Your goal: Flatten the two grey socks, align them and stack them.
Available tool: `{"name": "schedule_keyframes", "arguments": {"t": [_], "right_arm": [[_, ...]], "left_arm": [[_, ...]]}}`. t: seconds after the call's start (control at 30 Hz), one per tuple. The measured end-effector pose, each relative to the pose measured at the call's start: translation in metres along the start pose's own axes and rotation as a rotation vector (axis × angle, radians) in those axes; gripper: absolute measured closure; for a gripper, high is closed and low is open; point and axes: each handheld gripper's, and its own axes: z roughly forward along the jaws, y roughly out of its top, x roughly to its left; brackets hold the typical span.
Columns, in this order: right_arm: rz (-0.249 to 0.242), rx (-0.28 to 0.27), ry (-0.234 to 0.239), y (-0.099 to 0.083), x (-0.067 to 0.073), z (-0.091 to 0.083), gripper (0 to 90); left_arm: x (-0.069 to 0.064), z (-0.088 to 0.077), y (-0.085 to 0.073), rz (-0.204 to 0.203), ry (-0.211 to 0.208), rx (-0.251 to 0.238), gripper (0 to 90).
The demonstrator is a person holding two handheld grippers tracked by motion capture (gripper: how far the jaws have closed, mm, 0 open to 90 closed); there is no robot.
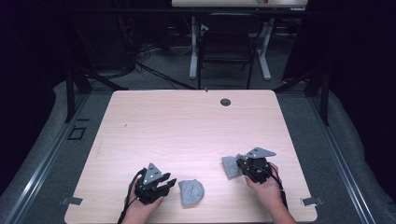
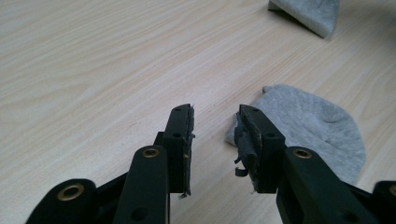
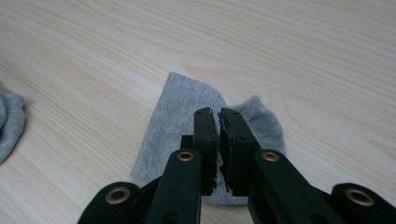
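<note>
**Two hand-held claws at two grey socks on a wooden table**

A pale, rectangular wood-grain table (image 1: 187,130) carries two small grey knitted fabric socks near its front edge. Taking the table's front edge as the landmark: the rounded, folded grey sock (image 1: 191,192) lies just behind that edge, slightly left of its middle. The flatter grey sock (image 1: 230,166) lies farther from the edge and to the right of the first, well apart from it.

The left claw (image 1: 164,183), black and held in a person's hand, sits near the front edge just beside the rounded sock. The left gripper view gives what the high view cannot: its jaws stand apart with bare wood between them, released, and the rounded sock (image 2: 317,130) lies beside the right-hand jaw; whether they touch cannot be told.

The right claw (image 1: 239,163) meets the flatter sock's right side. In the right gripper view its jaws are nearly together, a thin slit between them, over the flatter sock (image 3: 180,121); whether fabric is pinched cannot be told.

A small dark round hole (image 1: 225,101) marks the table far from the front edge.
</note>
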Motion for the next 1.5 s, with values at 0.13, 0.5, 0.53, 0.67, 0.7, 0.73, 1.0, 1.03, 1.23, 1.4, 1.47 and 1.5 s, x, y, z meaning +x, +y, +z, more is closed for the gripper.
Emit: {"name": "schedule_keyframes", "arguments": {"t": [0.13,0.5,0.53,0.67,0.7,0.73,1.0,1.03,1.23,1.4,1.47,1.5], "right_arm": [[0.010,0.014,0.006,-0.003,0.001,0.008,84.8],[0.010,0.037,0.010,-0.007,0.006,0.017,84.7],[0.010,0.042,0.014,-0.008,0.007,0.019,84.7],[-0.009,0.053,0.012,-0.007,0.012,0.023,84.9],[-0.009,0.053,0.012,-0.007,0.012,0.023,84.9],[-0.004,0.063,0.010,-0.005,0.014,0.024,85.0],[0.005,0.072,0.045,0.005,0.031,0.035,85.0],[0.004,0.072,0.046,0.008,0.037,0.039,85.1],[0.002,0.071,0.058,0.018,0.055,0.050,85.1],[0.012,0.065,0.064,0.025,0.068,0.059,85.0],[0.017,0.056,0.071,0.029,0.077,0.065,84.8],[0.009,0.058,0.070,0.030,0.079,0.067,84.8]], "left_arm": [[0.000,0.003,-0.003,0.000,-0.005,0.005,63.7],[0.004,0.003,-0.006,-0.007,-0.003,0.007,62.3],[0.004,0.003,-0.006,-0.015,-0.003,0.008,62.3],[0.005,0.001,-0.006,-0.020,-0.001,0.001,62.3],[0.006,0.001,-0.006,-0.020,-0.002,0.001,62.3],[0.006,0.001,-0.006,-0.019,-0.003,0.002,62.3],[0.006,0.001,-0.006,-0.016,0.001,0.003,62.1],[0.006,0.001,-0.006,-0.014,0.002,0.001,62.1],[0.005,0.002,-0.007,-0.006,-0.001,0.009,62.0],[0.004,0.003,-0.007,-0.009,-0.001,0.008,62.0],[0.005,0.003,-0.007,-0.009,-0.002,0.008,62.0],[0.005,0.003,-0.007,-0.004,-0.002,0.009,62.0]]}}
